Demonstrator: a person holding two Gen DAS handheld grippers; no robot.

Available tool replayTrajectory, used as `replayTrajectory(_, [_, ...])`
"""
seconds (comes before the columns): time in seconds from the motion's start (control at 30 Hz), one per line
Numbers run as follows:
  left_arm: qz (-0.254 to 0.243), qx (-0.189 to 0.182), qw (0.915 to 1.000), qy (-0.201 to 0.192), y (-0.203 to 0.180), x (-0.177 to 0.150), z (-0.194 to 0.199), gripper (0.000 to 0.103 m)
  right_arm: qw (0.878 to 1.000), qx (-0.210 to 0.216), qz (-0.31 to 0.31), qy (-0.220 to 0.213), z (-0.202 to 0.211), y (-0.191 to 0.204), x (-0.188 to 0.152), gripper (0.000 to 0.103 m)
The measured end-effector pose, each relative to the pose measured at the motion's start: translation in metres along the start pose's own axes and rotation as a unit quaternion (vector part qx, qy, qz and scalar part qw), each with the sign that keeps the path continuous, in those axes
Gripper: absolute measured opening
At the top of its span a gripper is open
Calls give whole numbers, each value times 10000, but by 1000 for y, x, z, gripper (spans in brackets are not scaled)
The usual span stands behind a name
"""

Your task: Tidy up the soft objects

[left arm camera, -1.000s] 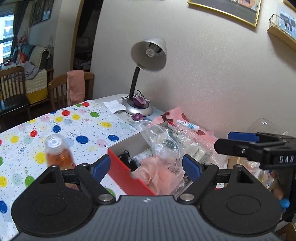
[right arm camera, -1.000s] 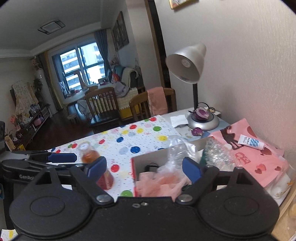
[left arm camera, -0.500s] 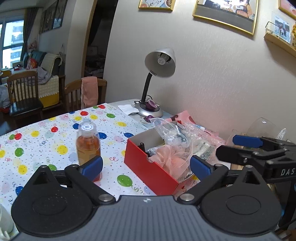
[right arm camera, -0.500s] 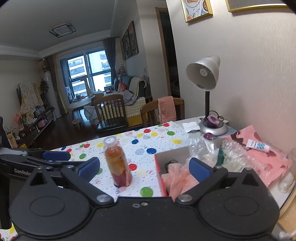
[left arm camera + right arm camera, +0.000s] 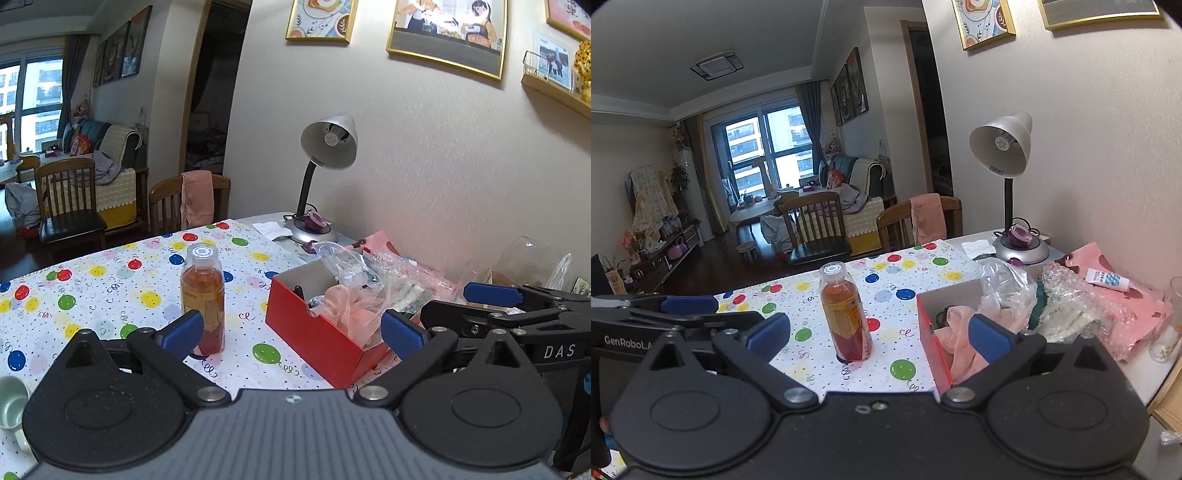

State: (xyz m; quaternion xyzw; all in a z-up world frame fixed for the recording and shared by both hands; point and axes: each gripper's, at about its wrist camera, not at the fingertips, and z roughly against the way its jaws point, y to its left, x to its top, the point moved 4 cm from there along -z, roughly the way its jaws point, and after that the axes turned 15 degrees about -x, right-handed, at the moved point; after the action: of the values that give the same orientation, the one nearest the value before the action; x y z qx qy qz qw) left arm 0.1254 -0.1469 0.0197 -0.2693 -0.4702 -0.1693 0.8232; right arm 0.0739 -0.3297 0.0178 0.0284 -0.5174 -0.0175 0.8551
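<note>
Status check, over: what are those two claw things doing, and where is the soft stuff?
Both jaws open, empty. Pink cloth in the red box. Juice bottle upright beside the box, not blocking it.

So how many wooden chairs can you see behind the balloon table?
2. One wooden chair stands farther back toward the sofa, with a dark seat. The other chair is at the table's far edge, with a pink cloth draped over its back. More may be hidden.
</note>
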Motion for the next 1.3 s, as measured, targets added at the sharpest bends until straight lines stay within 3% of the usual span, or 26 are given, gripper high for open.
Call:
replayTrajectory(0.77, [-262, 406, 9986, -198, -10, -10, 17, 103, 9999, -28, 87, -87, 2, 3, -3, 103])
replayTrajectory(1.3, [-208, 337, 9985, -370, -10, -10, 23, 103, 9999, -37, 48, -119, 5, 3, -3, 103])
